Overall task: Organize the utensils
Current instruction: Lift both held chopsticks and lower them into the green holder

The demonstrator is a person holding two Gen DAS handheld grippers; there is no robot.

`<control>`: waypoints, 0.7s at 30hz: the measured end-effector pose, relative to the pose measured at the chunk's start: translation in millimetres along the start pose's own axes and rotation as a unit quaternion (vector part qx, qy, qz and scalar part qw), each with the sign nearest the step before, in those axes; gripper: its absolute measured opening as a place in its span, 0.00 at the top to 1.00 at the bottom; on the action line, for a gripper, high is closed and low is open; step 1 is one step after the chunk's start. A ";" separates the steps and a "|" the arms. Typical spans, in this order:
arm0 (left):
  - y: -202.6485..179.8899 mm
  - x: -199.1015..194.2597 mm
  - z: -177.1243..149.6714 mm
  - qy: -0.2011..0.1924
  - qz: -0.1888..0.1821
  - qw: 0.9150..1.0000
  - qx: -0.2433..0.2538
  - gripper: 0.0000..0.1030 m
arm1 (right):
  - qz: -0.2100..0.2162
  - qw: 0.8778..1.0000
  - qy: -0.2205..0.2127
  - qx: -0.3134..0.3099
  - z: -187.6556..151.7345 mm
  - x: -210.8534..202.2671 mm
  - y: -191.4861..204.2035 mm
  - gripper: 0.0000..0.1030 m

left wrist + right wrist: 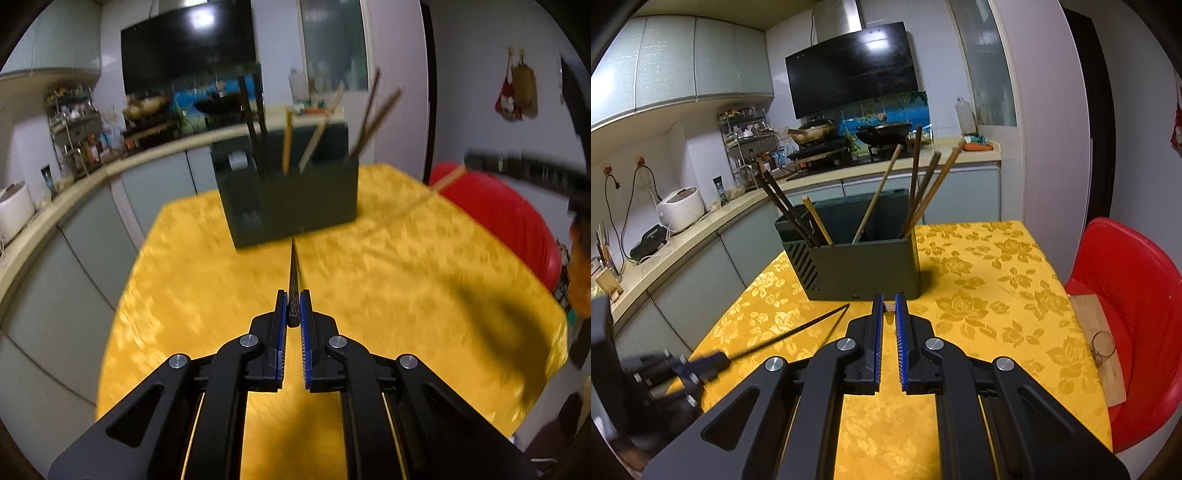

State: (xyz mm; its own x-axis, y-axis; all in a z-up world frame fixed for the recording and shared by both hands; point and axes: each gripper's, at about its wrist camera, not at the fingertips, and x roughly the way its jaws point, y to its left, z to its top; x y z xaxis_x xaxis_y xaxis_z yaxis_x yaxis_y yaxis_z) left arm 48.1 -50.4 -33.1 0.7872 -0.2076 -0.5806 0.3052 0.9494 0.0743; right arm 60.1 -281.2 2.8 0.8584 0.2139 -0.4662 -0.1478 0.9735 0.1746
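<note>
Dark chopstick (pixel 294 275) between left tongs (pixel 294 301) (tip toward holder (pixel 291 199))

Landmark: utensil holder (pixel 855 254), standing on the table (pixel 997 280).
In the holder: chopsticks (pixel 925 188), leaning out over its rim.
Before the holder: both grippers; the left gripper (pixel 294 301) clamps a dark chopstick (pixel 294 273) pointing at it.
Right of the holder: chair (pixel 1137 280) beside the table.
Behind the holder: kitchen counter (pixel 713 221) with the stove (pixel 827 151).
</note>
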 end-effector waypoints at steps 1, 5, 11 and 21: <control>3.7 -3.5 7.5 -0.008 -0.002 1.000 -0.002 0.93 | 0.000 1.000 -0.004 -0.002 2.9 -1.3 0.9 0.94; 18.7 -15.3 38.7 -0.044 -0.012 0.999 -0.015 0.93 | 0.000 1.000 -0.014 -0.007 13.8 -2.7 3.8 0.94; 31.2 -18.2 70.0 -0.071 -0.017 0.997 -0.023 0.93 | 0.008 1.000 -0.017 -0.007 27.0 1.5 5.4 0.94; 34.6 -5.1 94.3 -0.062 -0.022 0.998 -0.007 0.93 | 0.026 1.000 -0.004 0.000 56.8 13.3 -1.2 0.94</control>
State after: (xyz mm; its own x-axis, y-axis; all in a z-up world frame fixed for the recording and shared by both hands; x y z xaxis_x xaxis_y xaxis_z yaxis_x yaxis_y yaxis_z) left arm 105.2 -38.7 48.9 0.8334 -0.2763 -0.4786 0.3341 0.9418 0.0381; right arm 99.6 -284.2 45.6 0.8532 0.2644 -0.4496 -0.1925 0.9608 0.1997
